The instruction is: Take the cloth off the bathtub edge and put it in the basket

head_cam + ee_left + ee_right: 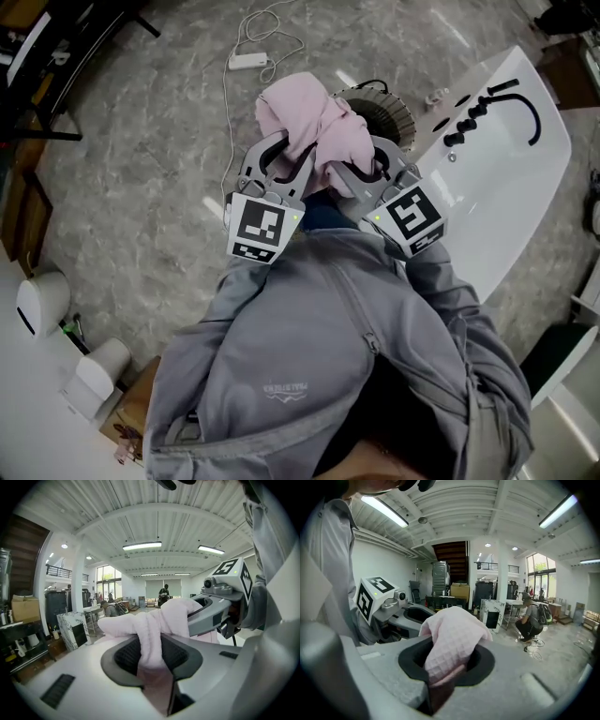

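Carrying step: left tongs (151,651) and right tongs (445,660) are clamped on the lifted cloth (300,112); next, I think, release over the basket (389,114) just ahead.

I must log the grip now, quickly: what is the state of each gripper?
Left gripper: closed on the pink cloth.
Right gripper: closed on the same cloth.

head view: from over the person, steeply down on left gripper (291,157), right gripper (361,167), floor (141,187), bathtub (525,187)
left gripper view: close along its own jaws, roughly level
right gripper view: likewise close, level
shared: pink cloth (309,127) in all three; each gripper view catches the other gripper
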